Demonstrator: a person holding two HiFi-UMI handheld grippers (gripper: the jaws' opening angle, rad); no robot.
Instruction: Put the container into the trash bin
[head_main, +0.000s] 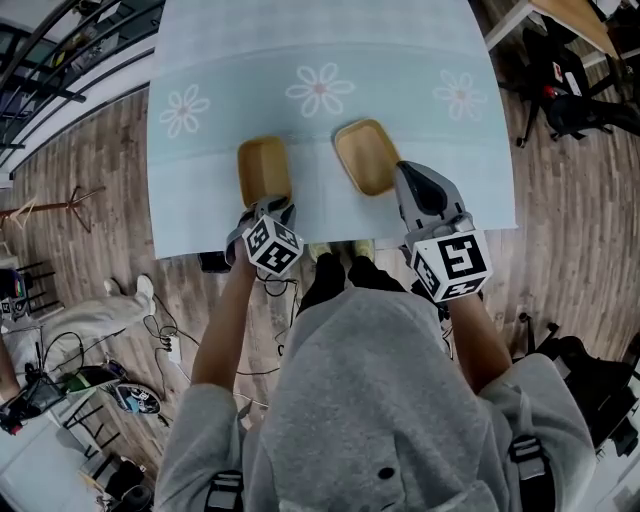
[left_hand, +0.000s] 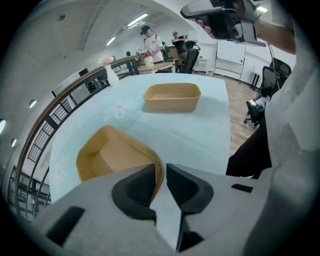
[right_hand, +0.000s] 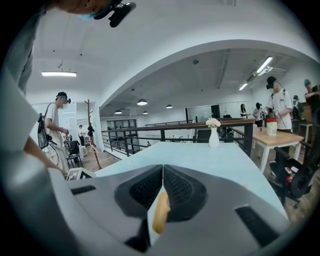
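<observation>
While both are resting on the flowered table (head_main: 300, 40), containers: two, tan, side by side, empty
Left container (head_main: 264, 170): left gripper (left_hand: 160, 167) is straddling its near rim, jaws slightly parted
Right container (head_main: 366, 155): right gripper (right_hand: 163, 170) is clamping its rim

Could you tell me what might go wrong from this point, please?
The right gripper pinches only the thin rim of the right-hand tan rectangular container, so it may tilt or slip when lifted. The left gripper straddles the rim of the left-hand tan container; a loose bite could drop it.
</observation>
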